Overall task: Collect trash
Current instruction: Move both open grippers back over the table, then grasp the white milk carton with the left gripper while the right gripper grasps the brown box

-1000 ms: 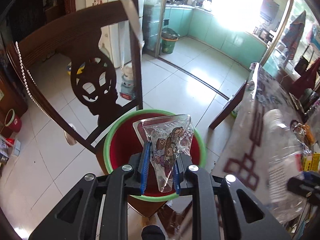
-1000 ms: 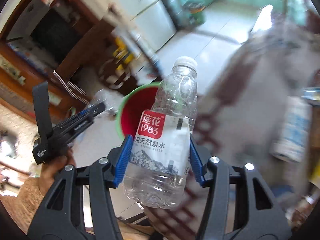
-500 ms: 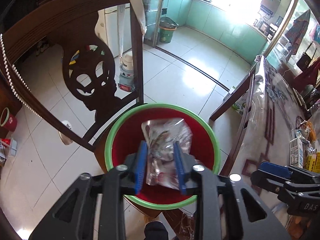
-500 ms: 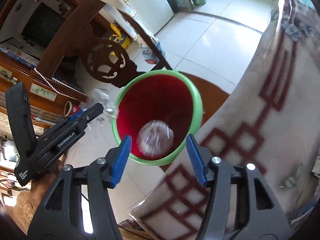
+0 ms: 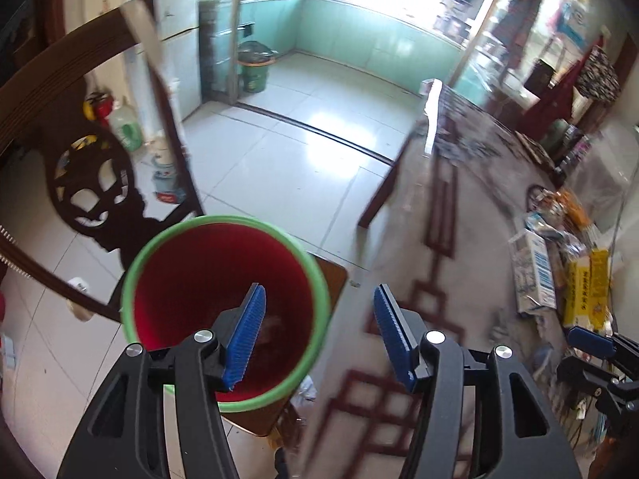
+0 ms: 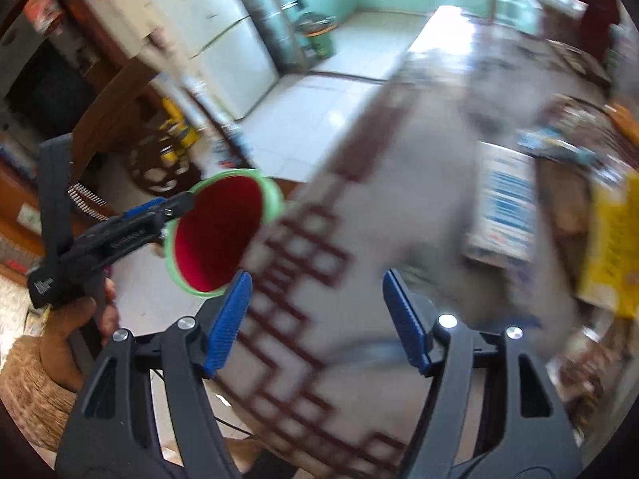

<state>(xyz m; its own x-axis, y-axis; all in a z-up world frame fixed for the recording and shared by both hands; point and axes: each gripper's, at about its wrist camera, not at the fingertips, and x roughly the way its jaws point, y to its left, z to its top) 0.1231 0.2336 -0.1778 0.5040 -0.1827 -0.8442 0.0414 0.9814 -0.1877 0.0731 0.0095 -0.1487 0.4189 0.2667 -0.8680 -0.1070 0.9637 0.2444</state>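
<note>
My left gripper [image 5: 317,333] and right gripper [image 6: 315,321] have just been opening, both empty. At two o'clock, the white cardboard carton [image 5: 533,275] on the patterned tablecloth [image 5: 443,215]: light, crushable; I'd pinch its narrow sides, for the green-rimmed red plastic bin [image 5: 223,307].

A dark carved wooden chair [image 5: 92,183] stands on the pale tiled floor [image 5: 287,167]. A white refrigerator [image 6: 215,52] stands against the wall, and a green bin [image 5: 253,70] sits by the teal kitchen cabinets [image 5: 359,40]. The bench wears a grey cloth with a dark red lattice pattern [image 5: 439,215]. A white carton with blue print [image 5: 533,275] lies beside a yellow packet [image 5: 587,291].
</note>
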